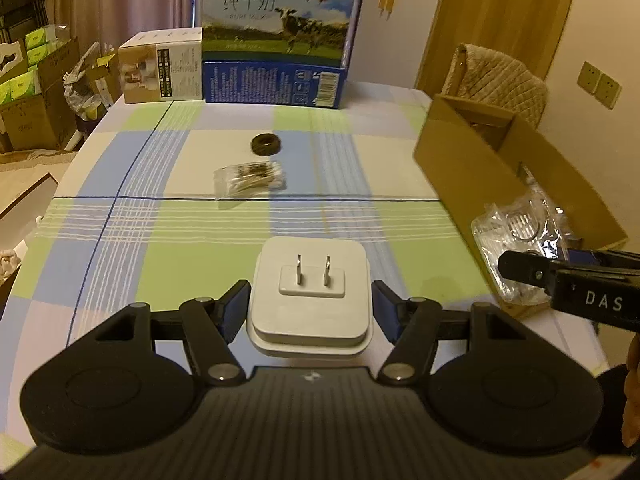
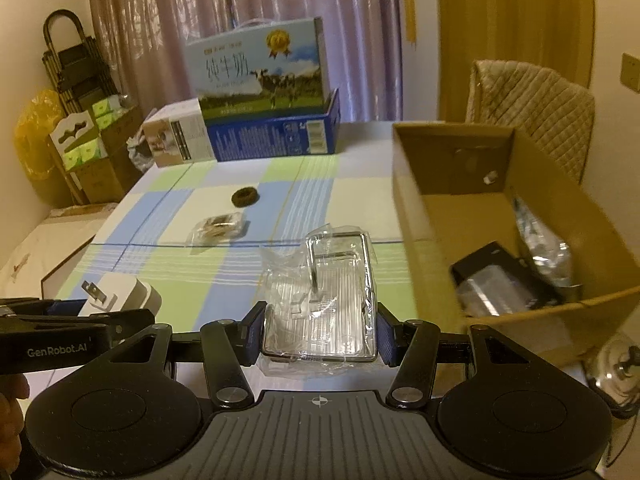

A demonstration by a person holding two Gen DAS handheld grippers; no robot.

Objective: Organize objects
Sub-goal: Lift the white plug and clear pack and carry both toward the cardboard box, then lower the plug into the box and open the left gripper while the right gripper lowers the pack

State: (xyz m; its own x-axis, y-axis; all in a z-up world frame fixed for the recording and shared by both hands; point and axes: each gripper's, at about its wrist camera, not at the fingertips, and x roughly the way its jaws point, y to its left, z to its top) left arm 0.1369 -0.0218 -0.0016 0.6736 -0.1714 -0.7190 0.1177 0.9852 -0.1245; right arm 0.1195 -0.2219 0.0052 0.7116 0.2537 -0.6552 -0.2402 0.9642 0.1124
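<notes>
My left gripper is shut on a white power adapter, its two prongs facing up, held above the checked tablecloth. My right gripper is shut on a clear plastic bag with a metal rack inside. Each gripper shows in the other's view: the right one with its clear bag at the right edge, the left one with the adapter at the lower left. An open cardboard box stands to the right, with a black item and a silvery packet inside.
A black ring and a small bag of cotton swabs lie mid-table. A blue milk carton and a small white box stand at the far edge. A padded chair is behind the cardboard box.
</notes>
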